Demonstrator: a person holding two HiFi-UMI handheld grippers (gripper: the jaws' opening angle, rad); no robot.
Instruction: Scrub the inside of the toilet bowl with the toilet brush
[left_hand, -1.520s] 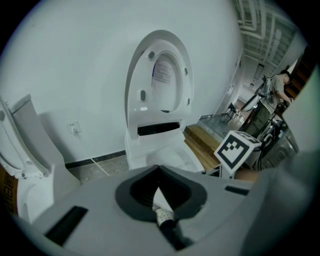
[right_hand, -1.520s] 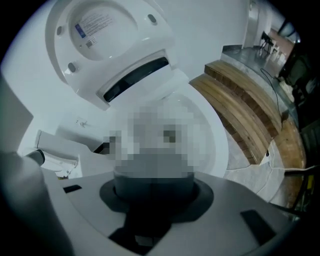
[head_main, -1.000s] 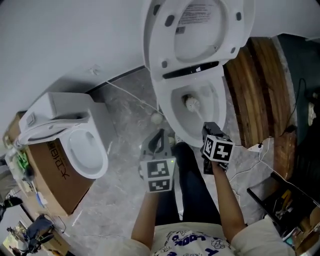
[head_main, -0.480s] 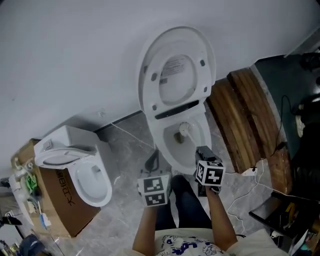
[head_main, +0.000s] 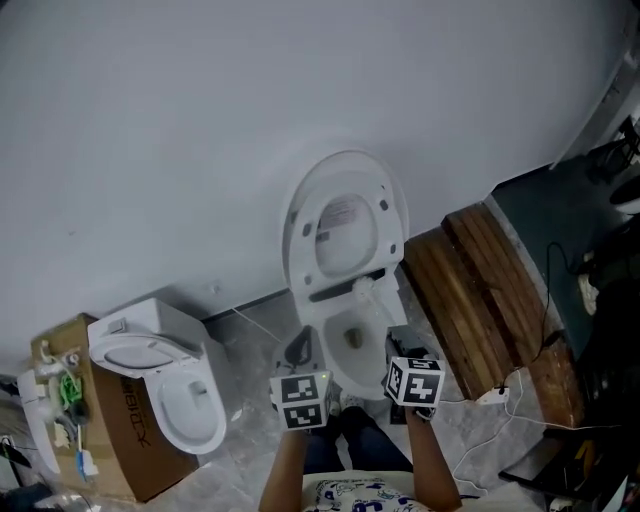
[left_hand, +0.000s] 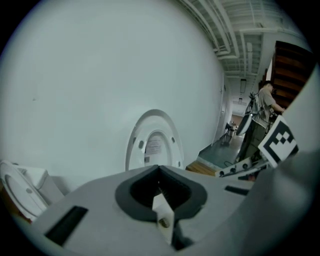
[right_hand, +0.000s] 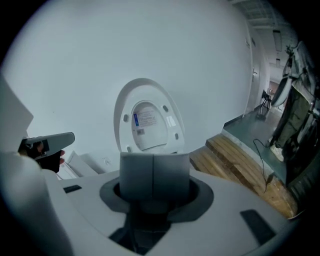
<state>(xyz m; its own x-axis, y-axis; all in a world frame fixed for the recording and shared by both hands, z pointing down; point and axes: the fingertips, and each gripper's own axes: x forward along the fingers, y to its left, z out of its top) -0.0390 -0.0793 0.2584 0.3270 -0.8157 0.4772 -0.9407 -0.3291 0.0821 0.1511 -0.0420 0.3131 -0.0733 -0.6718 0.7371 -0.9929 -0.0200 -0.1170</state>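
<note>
**Brush head high at bowl rear, get it down before scrubbing**

Right gripper (right_hand: 154, 160): fingers pressed flat together, seam closed. I can't see a handle between them in the right gripper view, which aims at the raised lid (head_main: 340, 235) and not into the bowl. Left gripper (head_main: 297, 350): fingers also closed with nothing in them, parked at 9 o'clock of the right one.

The toilet bowl (head_main: 335, 362) sits at 12 o'clock of both grippers. The white knob at the bowl's rear edge under the hinge looks like the toilet brush (head_main: 364, 290) head. I can't trace its handle back to the right gripper, so the hold is unconfirmed.

How I'd run it:
- Pitch the right gripper down until the bowl shows in its view.
- Drop the head below the rim, then sweep around the wall and under the rim lip.
- Keep the squeeze firm, since a thin handle will twist.
- Stay off the lid at 12 o'clock.
- Leave the left gripper out of the bowl.
</note>
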